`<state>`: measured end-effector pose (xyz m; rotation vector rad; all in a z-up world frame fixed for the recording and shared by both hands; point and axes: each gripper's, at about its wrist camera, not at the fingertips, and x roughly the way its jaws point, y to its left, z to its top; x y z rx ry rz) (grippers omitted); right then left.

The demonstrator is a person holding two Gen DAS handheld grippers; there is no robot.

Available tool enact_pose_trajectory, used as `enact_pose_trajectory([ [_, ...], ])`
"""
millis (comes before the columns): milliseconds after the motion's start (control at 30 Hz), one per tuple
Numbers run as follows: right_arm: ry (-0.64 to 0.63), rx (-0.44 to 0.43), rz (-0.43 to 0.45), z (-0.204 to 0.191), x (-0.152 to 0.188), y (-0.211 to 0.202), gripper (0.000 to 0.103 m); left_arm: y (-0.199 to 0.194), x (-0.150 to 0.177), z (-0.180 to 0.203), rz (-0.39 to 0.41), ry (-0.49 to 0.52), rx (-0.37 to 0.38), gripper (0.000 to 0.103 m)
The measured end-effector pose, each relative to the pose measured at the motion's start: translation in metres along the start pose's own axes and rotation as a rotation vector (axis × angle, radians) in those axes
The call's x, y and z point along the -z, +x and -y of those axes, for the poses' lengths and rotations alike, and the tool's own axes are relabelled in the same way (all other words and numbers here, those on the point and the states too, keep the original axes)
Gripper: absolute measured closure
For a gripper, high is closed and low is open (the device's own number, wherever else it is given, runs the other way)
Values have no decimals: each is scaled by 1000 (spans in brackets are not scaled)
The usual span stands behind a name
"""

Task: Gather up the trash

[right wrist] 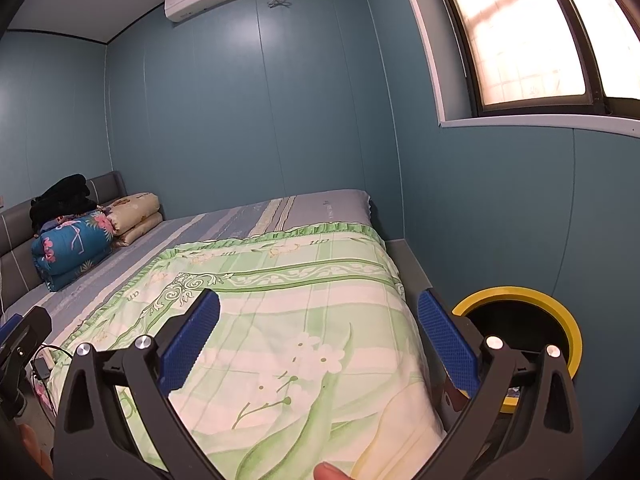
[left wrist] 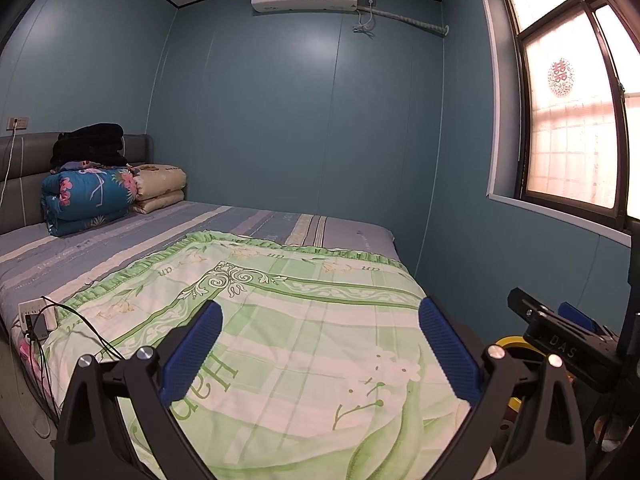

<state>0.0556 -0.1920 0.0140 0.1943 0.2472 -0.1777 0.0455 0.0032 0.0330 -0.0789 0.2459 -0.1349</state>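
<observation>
A round bin with a yellow rim [right wrist: 560,320] and a dark inside stands on the floor at the bed's right side, below the window; a bit of its rim shows in the left wrist view [left wrist: 516,342]. My right gripper [right wrist: 318,344] is open and empty over the green floral quilt [right wrist: 288,312], left of the bin. My left gripper [left wrist: 320,348] is open and empty over the same quilt [left wrist: 280,320]. The right gripper's body [left wrist: 560,332] shows at the right of the left wrist view. No loose trash shows on the bed.
Folded quilts [left wrist: 92,196] and black clothing [left wrist: 90,144] are stacked at the headboard. A white power strip with chargers and cables [left wrist: 38,318] lies at the bed's left edge. Blue walls close in behind and to the right; a window [left wrist: 576,120] is on the right wall.
</observation>
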Motion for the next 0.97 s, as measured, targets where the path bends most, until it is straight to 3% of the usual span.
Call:
enact_pose_trajectory([
  [967,8,-1,-16,2,5,3,8,5,3,-1,-20,-9,16,8],
])
